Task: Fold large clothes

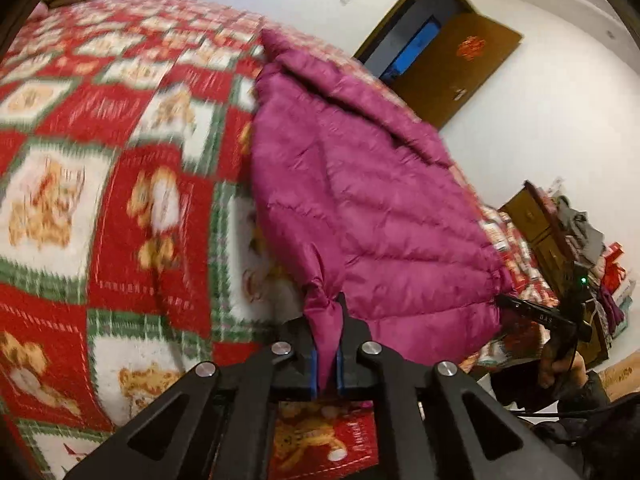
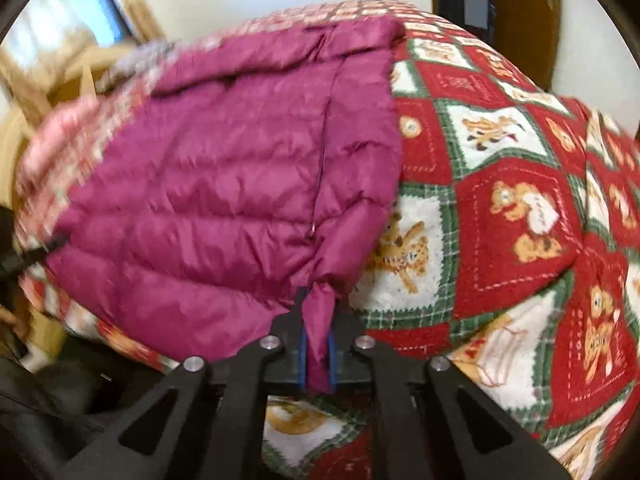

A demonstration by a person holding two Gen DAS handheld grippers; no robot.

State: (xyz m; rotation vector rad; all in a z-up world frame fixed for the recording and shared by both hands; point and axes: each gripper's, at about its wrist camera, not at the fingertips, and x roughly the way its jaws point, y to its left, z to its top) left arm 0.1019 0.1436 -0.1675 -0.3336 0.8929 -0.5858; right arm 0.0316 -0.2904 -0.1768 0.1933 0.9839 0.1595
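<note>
A magenta quilted down jacket (image 1: 360, 184) lies spread on a bed with a red, white and green teddy-bear blanket (image 1: 100, 184). My left gripper (image 1: 326, 344) is shut on one near corner of the jacket's hem. My right gripper (image 2: 318, 344) is shut on the other near corner of the jacket (image 2: 224, 184). The right gripper also shows in the left wrist view (image 1: 536, 312) at the jacket's right corner, and the left gripper's tip shows at the left edge of the right wrist view (image 2: 52, 246). The jacket's zipper (image 2: 320, 168) runs down its front.
The blanket (image 2: 500, 208) covers the whole bed. A brown door (image 1: 452, 68) stands open in the white wall. A wooden dresser (image 1: 540, 224) with piled clothes stands at the right. A window with curtains (image 2: 80, 12) is at the far left.
</note>
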